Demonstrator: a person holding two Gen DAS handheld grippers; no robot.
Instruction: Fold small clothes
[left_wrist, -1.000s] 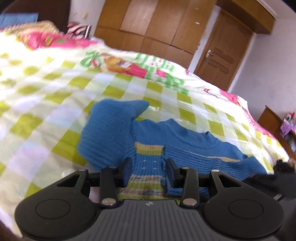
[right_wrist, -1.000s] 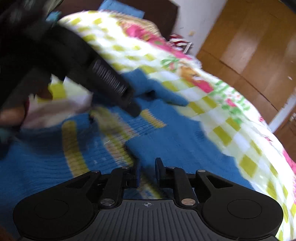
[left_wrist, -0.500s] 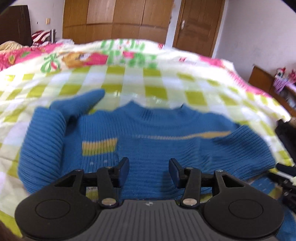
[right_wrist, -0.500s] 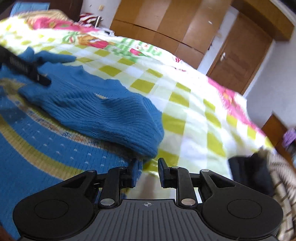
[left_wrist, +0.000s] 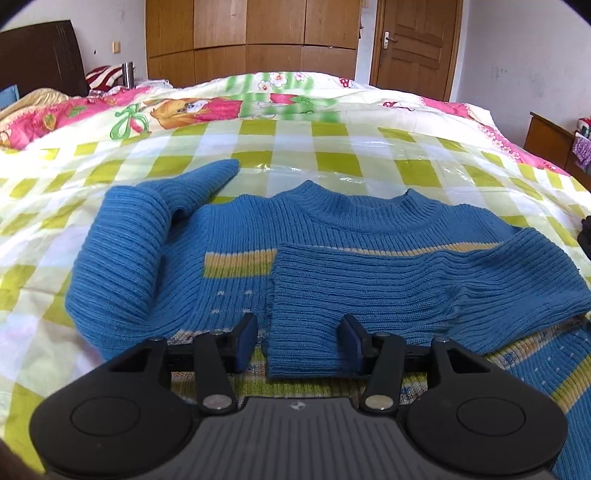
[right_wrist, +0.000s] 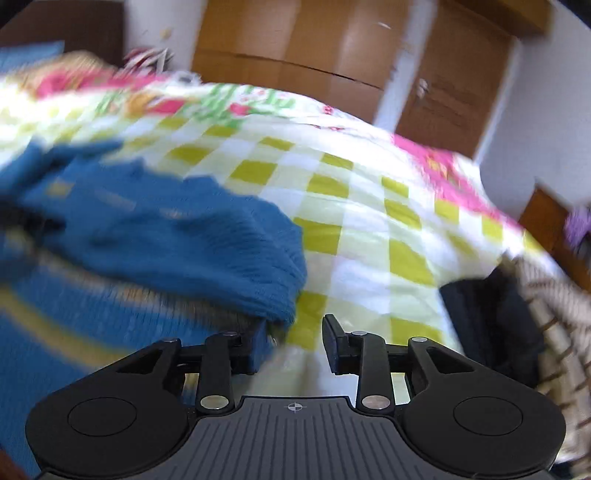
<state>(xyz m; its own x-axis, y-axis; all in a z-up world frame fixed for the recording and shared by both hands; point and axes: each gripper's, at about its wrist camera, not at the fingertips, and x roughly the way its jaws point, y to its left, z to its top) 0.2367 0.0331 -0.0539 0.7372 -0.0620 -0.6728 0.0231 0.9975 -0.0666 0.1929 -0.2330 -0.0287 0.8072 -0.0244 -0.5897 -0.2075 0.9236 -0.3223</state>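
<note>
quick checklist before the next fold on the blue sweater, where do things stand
1. Right sleeve folded across the chest: ok, its cuff lies between the open fingers of the left gripper.
2. Left sleeve folded in: not ok, it bends outward beside the body, cuff toward the collar.
3. Left gripper released: ok, jaws opening, pads clear of the cuff.
4. Right gripper released: ok, jaws opening, nothing pinched; view blurred.
5. Sweater flat on the checked quilt: cannot tell, hem hidden.

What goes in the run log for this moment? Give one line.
blue ribbed knit sweater: flat on checked bedspread | right sleeve: folded across chest | left tool: opening, ungripped | right tool: opening, empty
</note>
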